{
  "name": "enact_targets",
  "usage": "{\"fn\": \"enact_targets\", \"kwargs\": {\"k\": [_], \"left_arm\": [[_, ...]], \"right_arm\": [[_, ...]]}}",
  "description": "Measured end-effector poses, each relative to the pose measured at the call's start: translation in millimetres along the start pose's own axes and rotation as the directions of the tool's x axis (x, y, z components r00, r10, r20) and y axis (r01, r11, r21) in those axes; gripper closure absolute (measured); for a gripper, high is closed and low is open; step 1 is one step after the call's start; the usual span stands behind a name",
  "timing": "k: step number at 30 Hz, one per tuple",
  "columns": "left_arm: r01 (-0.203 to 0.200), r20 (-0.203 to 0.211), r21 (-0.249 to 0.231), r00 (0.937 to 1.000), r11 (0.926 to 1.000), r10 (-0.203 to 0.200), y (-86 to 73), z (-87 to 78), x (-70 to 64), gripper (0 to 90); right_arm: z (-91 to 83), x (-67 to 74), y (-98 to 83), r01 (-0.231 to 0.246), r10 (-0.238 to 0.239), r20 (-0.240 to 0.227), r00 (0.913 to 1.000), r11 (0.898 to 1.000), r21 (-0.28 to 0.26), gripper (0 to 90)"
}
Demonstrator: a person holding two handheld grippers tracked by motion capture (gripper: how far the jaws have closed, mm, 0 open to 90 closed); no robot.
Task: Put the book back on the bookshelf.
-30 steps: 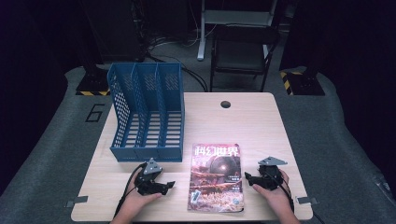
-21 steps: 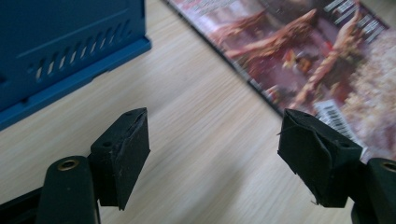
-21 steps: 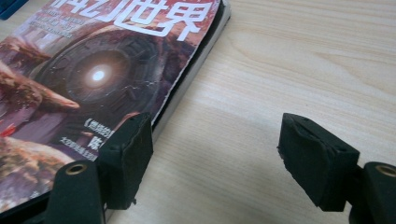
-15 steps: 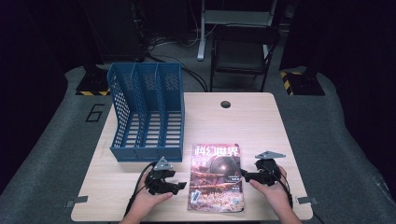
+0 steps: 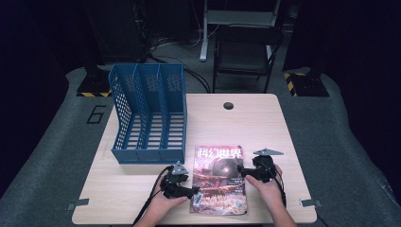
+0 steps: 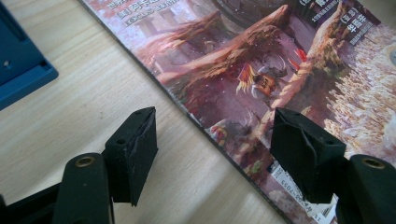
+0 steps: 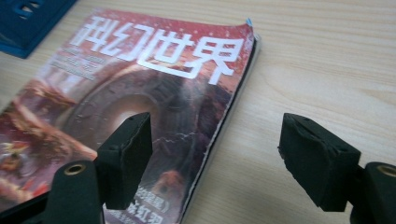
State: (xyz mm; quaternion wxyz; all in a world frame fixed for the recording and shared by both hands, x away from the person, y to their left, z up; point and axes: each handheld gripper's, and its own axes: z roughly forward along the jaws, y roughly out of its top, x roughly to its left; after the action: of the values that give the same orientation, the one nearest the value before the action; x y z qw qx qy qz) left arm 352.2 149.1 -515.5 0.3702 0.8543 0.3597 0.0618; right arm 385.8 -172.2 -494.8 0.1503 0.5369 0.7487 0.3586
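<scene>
Both hands have closed in on the magazine since a second ago. The left gripper, jaws unclenched after narrowing slightly, straddles its left edge; the right gripper, unclenched, straddles its right edge. It lies flat on the wooden table, right of a blue file rack, titled "科幻世界".

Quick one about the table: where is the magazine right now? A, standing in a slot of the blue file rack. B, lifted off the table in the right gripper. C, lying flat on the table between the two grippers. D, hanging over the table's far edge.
C: the magazine lies flat on the table, the left gripper at its left edge and the right gripper at its right edge, both open.
</scene>
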Motion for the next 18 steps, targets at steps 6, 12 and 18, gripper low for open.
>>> {"fn": "enact_targets", "kwargs": {"k": [6,12,18], "left_arm": [[-0.022,-0.032,-0.011,0.9992,0.9997,0.022,1.3,5.9,-10.0,31.2],[-0.032,-0.031,-0.023,0.999,0.9992,0.031,0.8,8.1,-15.0,33.5],[-0.047,-0.044,-0.032,0.998,0.9984,0.046,-0.9,10.0,-22.5,33.1]], "right_arm": [[6.7,1.9,-4.1,0.022,-0.022,-0.008,0.9997,1.0,-0.013,27.6],[14.8,0.5,-6.3,0.036,-0.035,-0.021,0.9992,0.999,0.005,26.7],[22.9,3.8,-7.3,0.029,-0.028,-0.036,0.999,0.999,0.037,28.2]]}}
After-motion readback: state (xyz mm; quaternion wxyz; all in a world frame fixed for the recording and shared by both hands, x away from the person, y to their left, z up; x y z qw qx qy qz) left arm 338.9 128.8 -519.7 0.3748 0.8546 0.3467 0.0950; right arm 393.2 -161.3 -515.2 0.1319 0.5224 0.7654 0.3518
